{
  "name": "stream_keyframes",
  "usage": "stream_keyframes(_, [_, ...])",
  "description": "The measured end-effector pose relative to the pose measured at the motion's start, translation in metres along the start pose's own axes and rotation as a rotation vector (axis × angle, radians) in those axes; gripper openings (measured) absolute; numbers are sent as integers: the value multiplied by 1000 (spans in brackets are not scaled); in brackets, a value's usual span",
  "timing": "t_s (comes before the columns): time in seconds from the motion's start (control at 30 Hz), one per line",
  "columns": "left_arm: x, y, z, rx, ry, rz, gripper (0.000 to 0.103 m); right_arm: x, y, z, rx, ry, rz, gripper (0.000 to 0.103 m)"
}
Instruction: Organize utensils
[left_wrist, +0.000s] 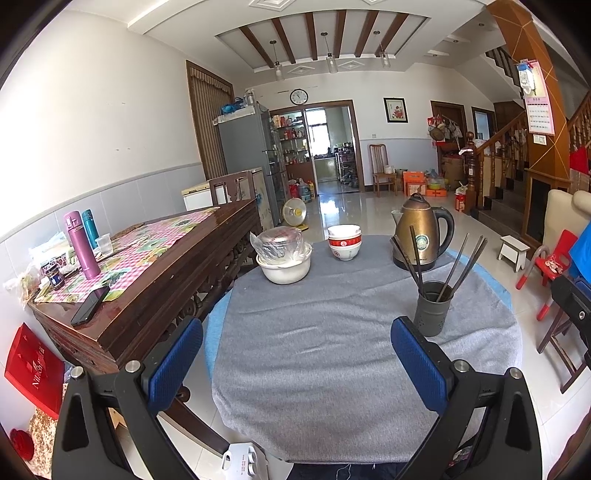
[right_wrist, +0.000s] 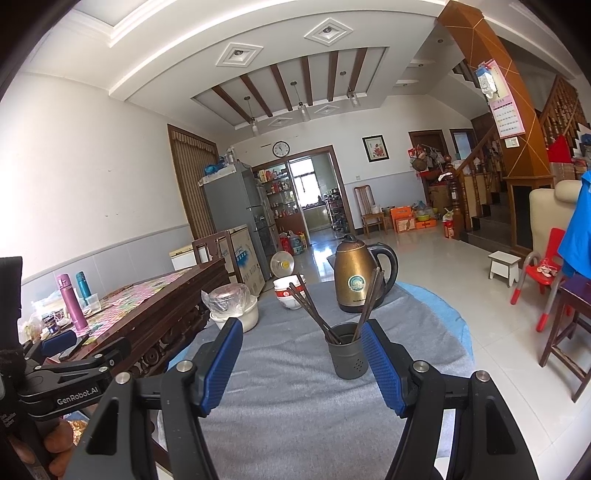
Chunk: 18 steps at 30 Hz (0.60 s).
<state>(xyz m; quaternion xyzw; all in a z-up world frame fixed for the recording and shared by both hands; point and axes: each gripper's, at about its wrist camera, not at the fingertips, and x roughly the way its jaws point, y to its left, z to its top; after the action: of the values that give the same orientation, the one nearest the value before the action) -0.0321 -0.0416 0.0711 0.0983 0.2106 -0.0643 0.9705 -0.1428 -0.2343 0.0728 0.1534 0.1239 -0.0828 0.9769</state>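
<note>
Both grippers hung over the round table with its grey cloth cover, each with nothing between its blue-padded fingers.

Left gripper: fingers stood wide apart, bare cloth between them. The dark grey perforated cylindrical utensil holder stood upright just beyond the right finger's tip, slightly outside it, not touching. Several long dark chopsticks fanned out of its mouth, leaning left and right.

Right gripper: fingers apart, not pressing on anything. In this view the holder stood ahead of the gap, nearer the right finger; whether the pad touched its wall could not be told. The left gripper and a bit of the hand holding it showed beyond the left finger, low down.

Farther ahead of both finger pairs: a bronze-coloured electric kettle with black handle, stacked red-and-white ceramic bowls, and a white bowl holding a plastic-wrapped metal pot.
</note>
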Motion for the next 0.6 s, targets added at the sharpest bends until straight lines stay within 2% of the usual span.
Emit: stream_keyframes(0.6, [0,1,-1,-4,4,-2,101,0,0,0,-1,0,1,71])
